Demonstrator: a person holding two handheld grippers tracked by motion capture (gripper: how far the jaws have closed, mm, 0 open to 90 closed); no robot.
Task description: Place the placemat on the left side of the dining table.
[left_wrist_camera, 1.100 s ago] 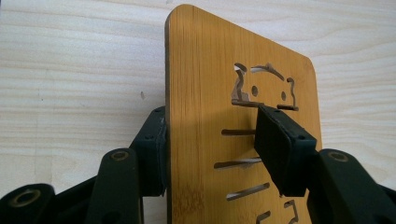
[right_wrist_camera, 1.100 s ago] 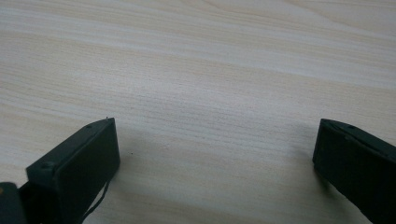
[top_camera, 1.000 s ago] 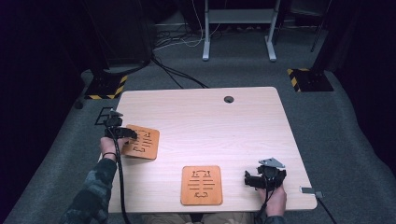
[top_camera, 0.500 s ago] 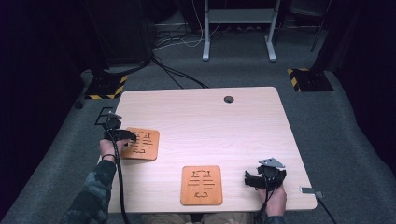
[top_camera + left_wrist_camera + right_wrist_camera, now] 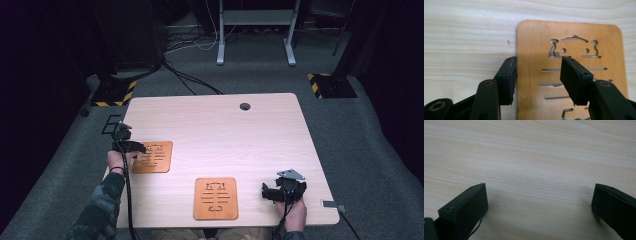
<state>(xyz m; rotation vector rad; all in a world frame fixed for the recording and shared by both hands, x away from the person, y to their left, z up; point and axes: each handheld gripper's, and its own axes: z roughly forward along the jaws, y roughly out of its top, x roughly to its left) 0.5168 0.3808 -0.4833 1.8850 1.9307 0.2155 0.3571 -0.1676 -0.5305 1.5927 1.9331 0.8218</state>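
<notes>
Two flat orange-brown wooden coasters with cut-out slots lie on the pale wooden table (image 5: 260, 135). The left coaster (image 5: 152, 156) (image 5: 574, 37) sits near the table's left edge, the other coaster (image 5: 216, 198) near the front middle. My left gripper (image 5: 139, 148) (image 5: 538, 60) is low over the left coaster's left side. One jaw is at the coaster's left edge, the other over its slotted face. The jaws stand apart and have just been closing a little, with nothing pressed between the pads. My right gripper (image 5: 265, 192) (image 5: 540, 185) is open wide over bare table, right of the front coaster.
A dark cable hole (image 5: 245, 106) sits near the table's far edge. A small grey piece (image 5: 332, 204) lies at the front right corner. Cables (image 5: 190, 80), a metal stand (image 5: 255, 30) and striped floor plates (image 5: 330, 85) lie beyond the table.
</notes>
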